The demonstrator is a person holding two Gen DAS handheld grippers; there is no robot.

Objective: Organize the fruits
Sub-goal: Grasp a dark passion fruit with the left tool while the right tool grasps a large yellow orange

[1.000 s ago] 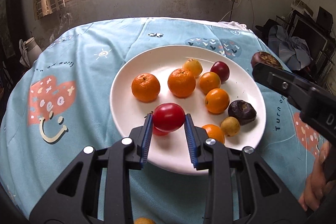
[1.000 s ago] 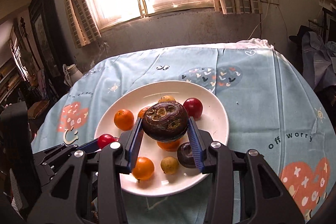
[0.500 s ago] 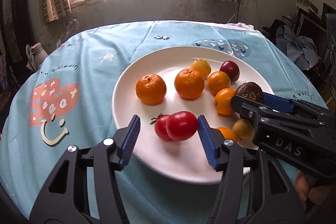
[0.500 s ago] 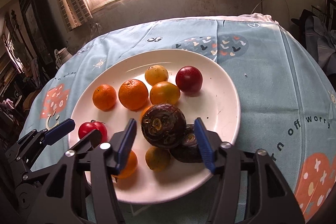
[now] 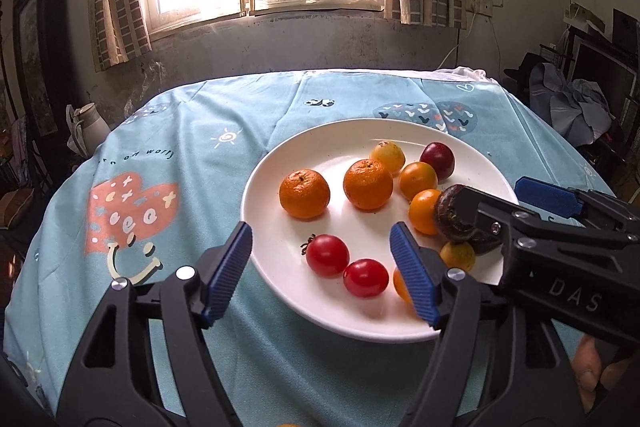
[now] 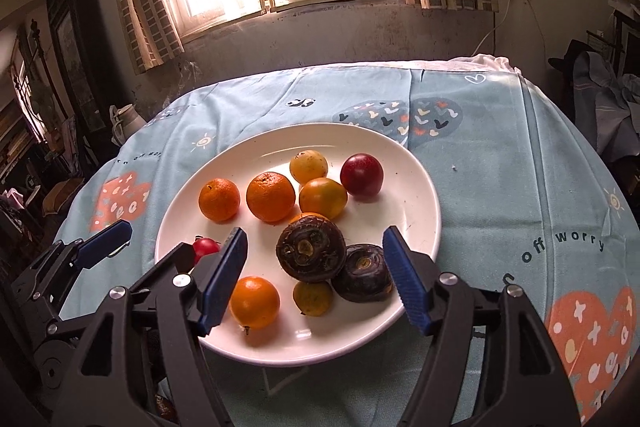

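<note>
A white plate (image 5: pixel 280 163) (image 6: pixel 416 187) on the blue tablecloth holds several fruits. Two red tomatoes (image 5: pixel 327 255) (image 5: pixel 365 277) lie at its near left. Two dark wrinkled fruits (image 6: pixel 311 250) (image 6: pixel 363 279) lie side by side at its near right, among oranges (image 6: pixel 270 196) and small yellow fruits. My left gripper (image 5: pixel 322 271) is open and empty, above the plate's near edge by the tomatoes. My right gripper (image 6: pixel 316 277) is open and empty, its fingers either side of the dark fruits. It also shows at the right of the left wrist view (image 5: pixel 520 203).
The round table (image 6: pixel 520 167) has a blue patterned cloth. A white kettle (image 5: pixel 86 127) stands off the table's far left. Clothes and furniture (image 5: pixel 572 103) crowd the right side. A wall with a window is behind.
Both grippers opened and drew back. The left let go of a red tomato beside the other one; the right let go of the dark fruit beside the other dark one.
</note>
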